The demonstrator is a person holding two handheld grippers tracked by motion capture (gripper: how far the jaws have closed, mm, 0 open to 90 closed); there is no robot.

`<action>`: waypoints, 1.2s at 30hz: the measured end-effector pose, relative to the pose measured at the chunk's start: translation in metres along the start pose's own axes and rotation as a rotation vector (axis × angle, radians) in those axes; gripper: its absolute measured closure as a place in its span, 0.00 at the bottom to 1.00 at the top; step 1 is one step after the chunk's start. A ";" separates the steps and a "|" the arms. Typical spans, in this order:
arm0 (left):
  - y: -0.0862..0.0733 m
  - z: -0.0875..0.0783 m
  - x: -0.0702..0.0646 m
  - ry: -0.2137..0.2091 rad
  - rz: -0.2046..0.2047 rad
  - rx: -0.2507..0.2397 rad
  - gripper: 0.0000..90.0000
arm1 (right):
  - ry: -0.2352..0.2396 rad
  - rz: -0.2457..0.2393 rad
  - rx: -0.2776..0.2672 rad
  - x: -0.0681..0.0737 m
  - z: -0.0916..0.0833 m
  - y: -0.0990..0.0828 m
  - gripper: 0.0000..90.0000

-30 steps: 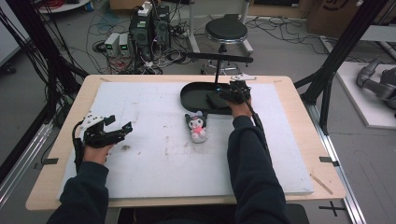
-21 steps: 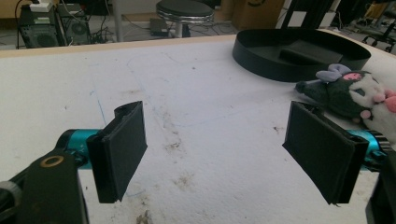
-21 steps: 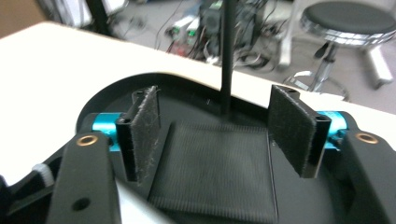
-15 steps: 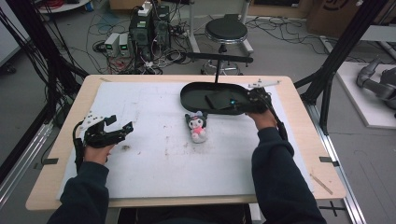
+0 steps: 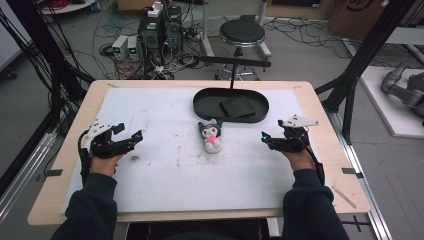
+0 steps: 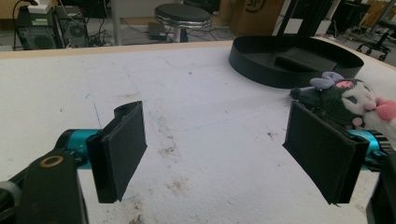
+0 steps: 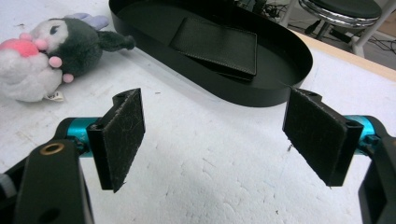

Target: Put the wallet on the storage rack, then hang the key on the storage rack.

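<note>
Our right gripper (image 5: 270,141), fingers just opened and empty, hovers beside the black oval tray (image 5: 204,107) holding the flat black wallet (image 5: 238,106); our left gripper (image 5: 131,138) has fingers apart.

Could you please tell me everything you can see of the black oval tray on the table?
The black oval tray sits at the far middle of the white mat, flat on its base. It looks like matte plastic, shallow, with a low upright wall all round. Inside lies a flat black wallet, dark and stitched along its edge, resting off-centre toward the right. The plush toy lies on the mat just in front of the tray, close to its wall but apparently apart from it. Neither tool touches the tray.
</note>
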State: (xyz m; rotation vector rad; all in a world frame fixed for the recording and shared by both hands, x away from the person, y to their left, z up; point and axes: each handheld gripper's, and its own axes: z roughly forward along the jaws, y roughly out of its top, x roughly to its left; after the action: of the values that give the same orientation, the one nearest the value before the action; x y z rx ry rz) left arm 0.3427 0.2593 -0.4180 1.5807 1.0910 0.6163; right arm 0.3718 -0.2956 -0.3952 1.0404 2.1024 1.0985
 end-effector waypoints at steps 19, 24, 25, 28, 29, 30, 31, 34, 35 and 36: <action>0.000 -0.001 -0.001 0.000 0.006 0.000 0.23 | 0.027 0.026 -0.029 0.020 0.008 0.008 0.24; 0.000 -0.002 -0.001 0.012 0.013 0.004 0.23 | 0.080 0.004 -0.034 0.036 0.017 0.015 0.24; -0.001 -0.003 -0.002 0.011 0.015 0.003 0.23 | 0.080 0.004 -0.034 0.036 0.017 0.015 0.24; -0.001 -0.003 -0.003 0.011 0.022 0.009 0.23 | 0.125 -0.020 -0.026 0.056 0.025 0.021 0.24; -0.001 -0.003 -0.003 0.011 0.022 0.009 0.23 | 0.135 -0.035 -0.022 0.060 0.028 0.022 0.24; -0.001 -0.003 -0.003 0.014 0.023 0.009 0.23 | 0.140 -0.042 -0.014 0.065 0.031 0.023 0.24; -0.001 -0.003 -0.003 0.014 0.024 0.010 0.23 | 0.146 -0.046 -0.005 0.070 0.035 0.025 0.24; -0.001 -0.003 -0.002 0.011 0.023 0.008 0.23 | 0.169 -0.061 0.020 0.082 0.045 0.029 0.24; -0.001 -0.003 -0.002 0.008 0.020 0.007 0.23 | 0.176 -0.066 0.024 0.085 0.048 0.031 0.24; -0.001 -0.003 -0.002 0.009 0.019 0.010 0.23 | 0.176 -0.066 0.024 0.085 0.048 0.031 0.24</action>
State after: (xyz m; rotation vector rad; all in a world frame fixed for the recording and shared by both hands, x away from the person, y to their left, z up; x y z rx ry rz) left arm 0.3395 0.2589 -0.4179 1.5997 1.0885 0.6323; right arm 0.3722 -0.1931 -0.4035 0.9072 2.2762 1.1720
